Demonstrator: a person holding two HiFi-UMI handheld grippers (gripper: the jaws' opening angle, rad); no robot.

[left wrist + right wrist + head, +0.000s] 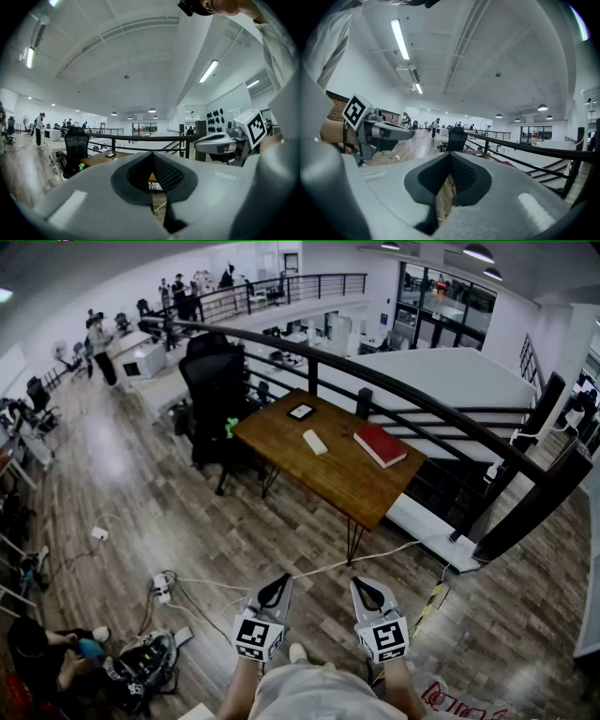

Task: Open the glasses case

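Glasses case (315,442), white, lies on the wooden table (347,486) between a dark tablet (301,411) and a red book (380,444), well apart from both grippers. Black chair (216,381) beside the table, railing (422,401) behind. Left gripper (274,594) and right gripper (368,596) clenched, empty, above plank floor (234,531).

White glasses case (315,442) flat on table (349,482)
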